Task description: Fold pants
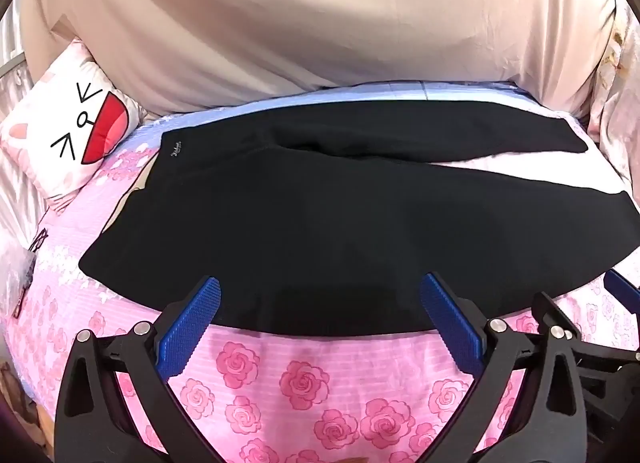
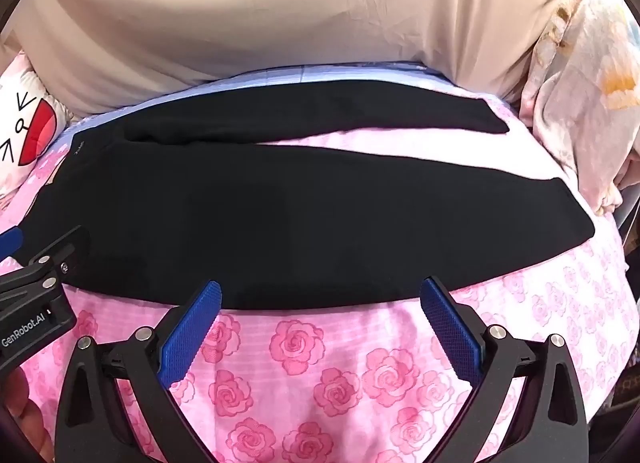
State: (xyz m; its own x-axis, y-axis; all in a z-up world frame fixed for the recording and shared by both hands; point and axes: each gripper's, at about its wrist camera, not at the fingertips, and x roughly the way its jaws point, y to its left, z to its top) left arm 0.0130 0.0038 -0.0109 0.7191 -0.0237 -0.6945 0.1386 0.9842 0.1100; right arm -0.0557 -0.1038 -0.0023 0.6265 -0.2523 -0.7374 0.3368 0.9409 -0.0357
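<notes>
Both pairs of jaws stand wide apart with nothing between them. On the left gripper [image 1: 320,295] the blue pads [image 1: 188,329] angle outward, their tips above the near edge of the black pants [image 1: 320,215], and no cloth is pinched. The right gripper [image 2: 320,297] looks the same: its blue pads [image 2: 190,329] splay open just over the near hem of the pants [image 2: 248,223], apart from the fabric as far as can be told.

Laid flat, the pants stretch across a bed covered by a pink sheet printed with roses [image 1: 304,383]. Their waist is to the left, where a small pale label shows, and the two legs run to the right with a wedge of sheet between them. A beige cloth [image 1: 320,23] hangs behind the bed. Left of the waist sits a white pillow with a cartoon face [image 1: 76,131]. In the right wrist view a pale flowered quilt [image 2: 588,103] is bunched at the right, and the left gripper's black body shows at the left edge.
</notes>
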